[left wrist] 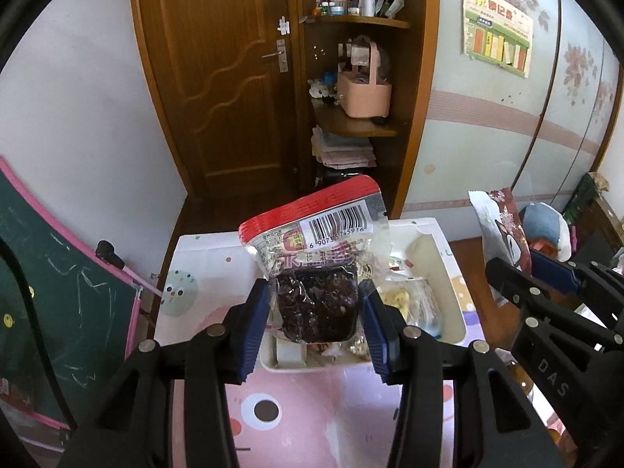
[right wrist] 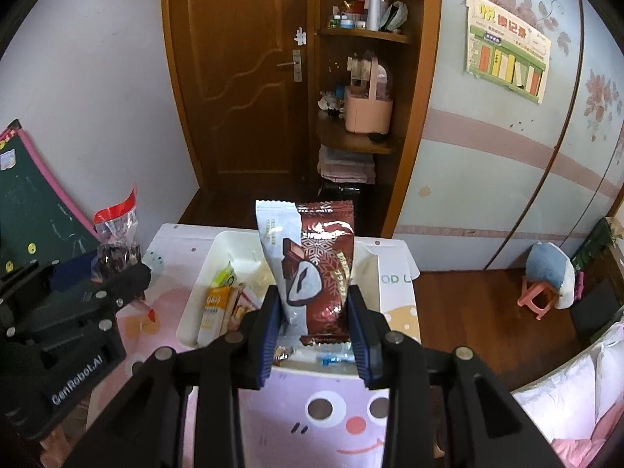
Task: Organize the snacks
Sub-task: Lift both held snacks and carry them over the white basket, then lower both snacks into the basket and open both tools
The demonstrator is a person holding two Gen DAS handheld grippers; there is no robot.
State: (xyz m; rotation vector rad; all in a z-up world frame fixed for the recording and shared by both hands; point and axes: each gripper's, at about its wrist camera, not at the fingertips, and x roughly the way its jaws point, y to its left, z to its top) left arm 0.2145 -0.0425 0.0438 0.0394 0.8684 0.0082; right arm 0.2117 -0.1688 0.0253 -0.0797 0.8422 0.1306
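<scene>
My left gripper (left wrist: 316,306) is shut on a clear packet of dark dried fruit (left wrist: 318,273) with a red top edge and a barcode, held up above the white bin (left wrist: 460,304). My right gripper (right wrist: 314,312) is shut on a brown and white chocolate snack packet (right wrist: 312,265), held upright over the same white bin (right wrist: 195,304). In the left wrist view the right gripper (left wrist: 546,273) shows at the right with its packet (left wrist: 503,230). The right wrist view has the left gripper (right wrist: 117,273) at the left with its clear packet (right wrist: 117,234). Several snack packets (right wrist: 222,304) lie in the bin.
The bin stands on a small table with a pink cartoon cover (right wrist: 323,421). A green chalkboard (left wrist: 58,312) leans at the left. Behind are a wooden door (left wrist: 218,78), corner shelves with a pink basket (left wrist: 362,93), and a wardrobe. A pink stool (right wrist: 536,298) and a bed (right wrist: 565,390) lie right.
</scene>
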